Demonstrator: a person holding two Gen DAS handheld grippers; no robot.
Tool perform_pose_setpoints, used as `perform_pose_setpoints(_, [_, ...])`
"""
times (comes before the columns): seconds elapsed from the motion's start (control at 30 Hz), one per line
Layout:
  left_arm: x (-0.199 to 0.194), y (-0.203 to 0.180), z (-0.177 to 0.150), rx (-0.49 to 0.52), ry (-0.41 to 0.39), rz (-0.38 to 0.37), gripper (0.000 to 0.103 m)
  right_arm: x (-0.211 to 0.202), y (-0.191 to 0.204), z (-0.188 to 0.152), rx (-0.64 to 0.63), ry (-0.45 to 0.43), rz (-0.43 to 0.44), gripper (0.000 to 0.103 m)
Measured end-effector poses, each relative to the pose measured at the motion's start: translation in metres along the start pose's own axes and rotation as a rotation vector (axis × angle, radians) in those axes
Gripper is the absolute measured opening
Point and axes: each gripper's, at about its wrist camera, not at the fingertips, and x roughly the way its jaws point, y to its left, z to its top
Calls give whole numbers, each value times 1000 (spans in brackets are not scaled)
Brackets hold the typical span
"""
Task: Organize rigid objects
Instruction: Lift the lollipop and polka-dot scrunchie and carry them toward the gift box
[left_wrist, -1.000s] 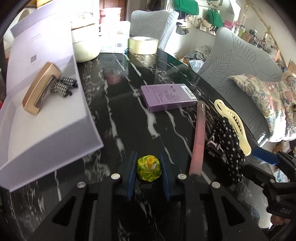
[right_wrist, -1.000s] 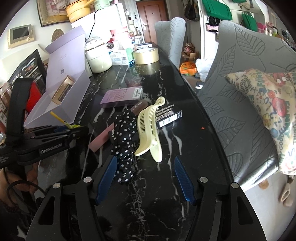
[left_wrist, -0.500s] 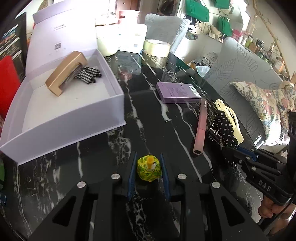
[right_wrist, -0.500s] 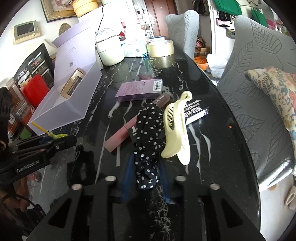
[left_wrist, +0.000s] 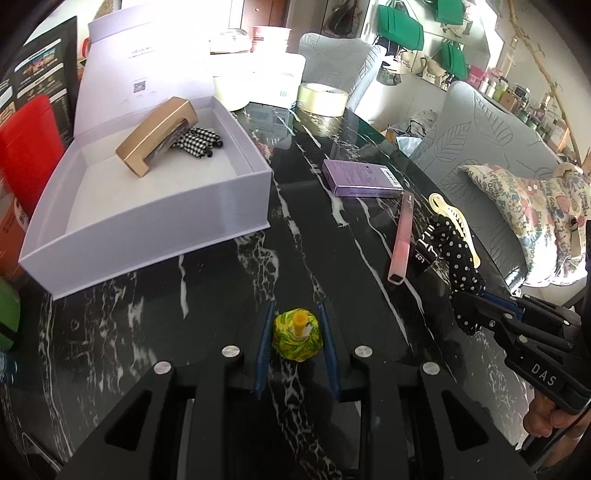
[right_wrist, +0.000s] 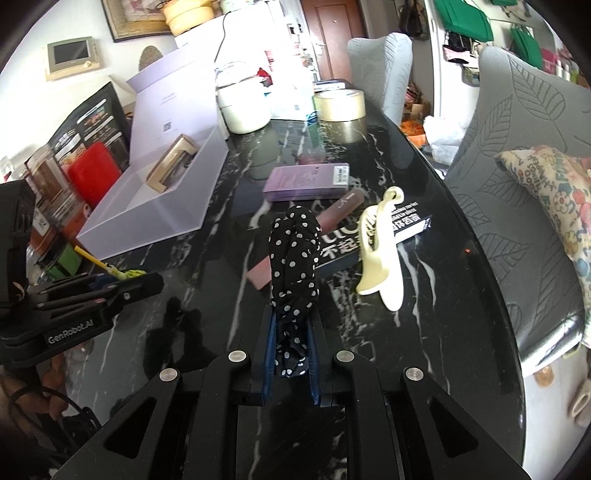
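My left gripper (left_wrist: 296, 341) is pinched on a small yellow-green hair tie with a yellow stick through it (left_wrist: 295, 338), which sits right between the blue pads, above the black marble table (left_wrist: 207, 295). From the right wrist view the same gripper (right_wrist: 147, 278) shows at the left edge with the yellow stick poking out of its tip.

My right gripper (right_wrist: 291, 345) is clamped on the near end of a black polka-dot hair band (right_wrist: 295, 258); the rest of the band stands up and away from the fingers. I cannot tell whether its far end touches the table.

Just beside the band on the right lies a cream claw clip (right_wrist: 382, 258), resting across a black printed box (right_wrist: 373, 240). A pink slim box (right_wrist: 338, 212) runs behind the band, and a purple flat box (right_wrist: 308, 179) lies farther back.

Ahead and left of the left gripper stands the open lavender gift box (left_wrist: 155, 229), holding a gold case (left_wrist: 159, 134) and a black-and-white checked bow (left_wrist: 197, 142) touching it. A roll of tape (left_wrist: 322, 98) stands at the far end of the table.
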Motion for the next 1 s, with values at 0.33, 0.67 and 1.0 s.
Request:
perform_pose_setpoints(0.33, [-32, 17, -21, -40, -30, 40, 25, -4, 36, -11, -69, 20, 67, 15])
perform_pose_setpoints(0.67, [-63, 45, -40, -89, -61, 103, 25, -1, 86, -15, -170, 45, 172, 15])
perform_pose_setpoints(1.0, [-82, 74, -44, -143, -68, 123, 25, 10, 135, -15, -268, 79, 258, 15])
